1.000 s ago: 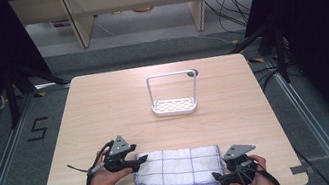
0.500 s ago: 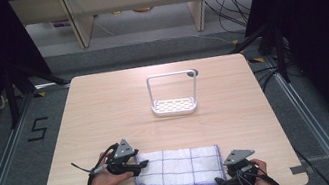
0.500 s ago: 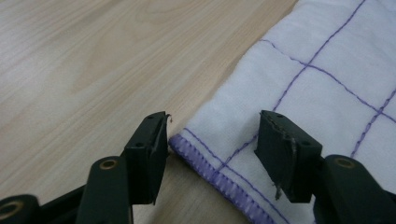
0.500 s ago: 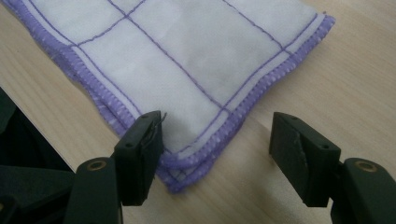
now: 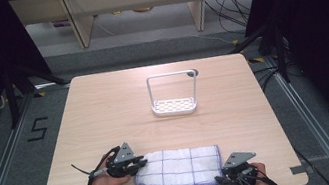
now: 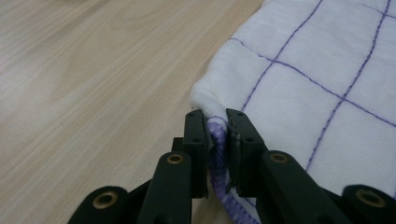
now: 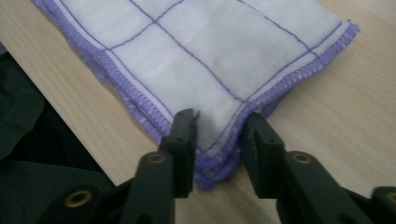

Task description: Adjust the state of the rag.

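A white cloth [image 5: 178,169] with purple grid lines and a purple hem lies folded near the table's front edge. My left gripper [image 5: 139,163] is at its left end. In the left gripper view the jaws have just been closing and now pinch a raised fold of the cloth [image 6: 317,84] at the hem, left gripper [image 6: 215,119] shut on it. My right gripper [image 5: 222,179] is at the front right corner. Its jaws have just been closing too. They straddle the flat corner of the cloth [image 7: 210,51], right gripper [image 7: 219,121] with a gap still showing between them.
A small white wire rack [image 5: 174,105] with a perforated base stands upright at the middle of the wooden table [image 5: 105,112]. The table's front edge runs just below the cloth, with the person's dark clothing [image 7: 28,140] beyond it.
Both hands stay almost where they were at the cloth's two ends. The left hand has crept slightly towards the cloth. The cloth lies as before.
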